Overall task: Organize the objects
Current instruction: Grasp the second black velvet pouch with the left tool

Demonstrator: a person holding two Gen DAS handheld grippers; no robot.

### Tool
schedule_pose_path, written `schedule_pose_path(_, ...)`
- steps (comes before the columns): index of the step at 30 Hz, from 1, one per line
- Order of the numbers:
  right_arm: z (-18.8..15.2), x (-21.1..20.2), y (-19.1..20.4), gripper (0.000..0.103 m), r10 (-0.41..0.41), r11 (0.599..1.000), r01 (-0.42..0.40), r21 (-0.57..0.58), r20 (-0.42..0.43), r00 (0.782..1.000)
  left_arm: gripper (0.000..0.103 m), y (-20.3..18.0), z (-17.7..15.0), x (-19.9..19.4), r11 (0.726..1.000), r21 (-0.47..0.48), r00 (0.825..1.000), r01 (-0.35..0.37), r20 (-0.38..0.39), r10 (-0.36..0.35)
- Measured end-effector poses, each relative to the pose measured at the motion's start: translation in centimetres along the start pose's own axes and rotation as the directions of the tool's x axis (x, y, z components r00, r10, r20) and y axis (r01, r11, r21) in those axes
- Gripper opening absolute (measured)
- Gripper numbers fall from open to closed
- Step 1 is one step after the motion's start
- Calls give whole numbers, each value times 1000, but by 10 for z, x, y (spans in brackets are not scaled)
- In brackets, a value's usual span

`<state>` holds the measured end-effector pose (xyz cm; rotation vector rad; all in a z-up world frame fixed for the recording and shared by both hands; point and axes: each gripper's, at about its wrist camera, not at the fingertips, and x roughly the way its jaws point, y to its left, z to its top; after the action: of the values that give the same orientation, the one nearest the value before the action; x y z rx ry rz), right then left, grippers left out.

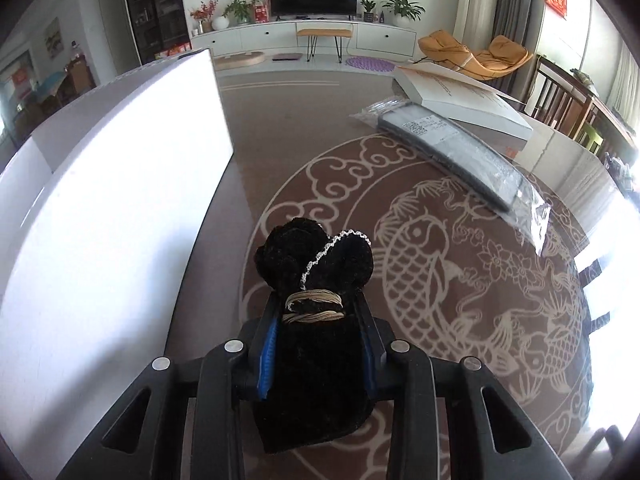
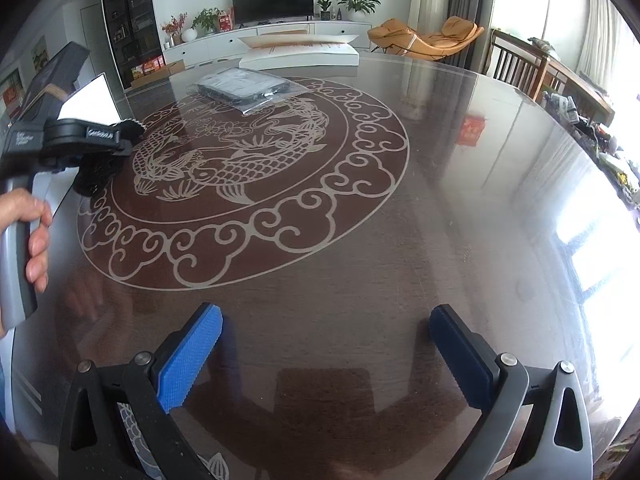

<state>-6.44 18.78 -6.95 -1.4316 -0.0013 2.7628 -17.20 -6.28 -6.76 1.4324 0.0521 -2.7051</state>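
My left gripper is shut on a black velvet drawstring pouch with a tan cord round its neck, held above the round patterned table. A big white box stands just to its left. In the right wrist view the left gripper with the pouch is at the far left, beside the white box. My right gripper is open and empty over the table's near side.
A dark flat item in a clear plastic bag lies on the far side of the table, also in the right wrist view. A flat white box lies behind it. Wooden chairs stand at the right.
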Motion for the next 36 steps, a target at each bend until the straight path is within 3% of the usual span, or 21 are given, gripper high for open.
schedule_pose_path(2, 0, 0, 0, 103, 0, 1000, 0, 0, 0, 1000, 36, 7, -17, -11, 1000, -1, 1000, -3, 6, 3)
schedule_pose_path(4, 0, 0, 0, 103, 0, 1000, 0, 0, 0, 1000, 48, 11, -28, -16, 1000, 2, 1000, 1, 9, -1)
schedule_pose_path(6, 0, 0, 0, 103, 0, 1000, 0, 0, 0, 1000, 79, 13, -33, -16, 1000, 11, 1000, 10, -3, -10)
schedule_pose_path(11, 0, 0, 0, 103, 2, 1000, -2, 0, 0, 1000, 91, 4, -33, -13, 999, 49, 1000, -5, 2, 5)
schedule_pose_path(15, 0, 0, 0, 103, 2, 1000, -2, 0, 0, 1000, 95, 1, -38, -13, 998, 61, 999, -2, 46, -1)
schedule_pose_path(30, 4, 2, -1, 103, 32, 999, -32, -38, -23, 999, 96, 1, -37, -12, 998, 65, 999, 6, 41, -9)
schedule_pose_path(32, 21, 8, -10, 103, 79, 997, -79, -18, -37, 996, 96, 1, -37, -12, 998, 65, 999, 6, 41, -9)
schedule_pose_path(34, 51, 11, -17, 103, 105, 995, -105, -5, 9, 994, 97, 1, -37, -12, 998, 65, 999, 6, 41, -9)
schedule_pose_path(36, 91, 16, -13, 103, 131, 990, -127, -66, 61, 990, 97, 1, -37, -12, 998, 65, 999, 6, 41, -9)
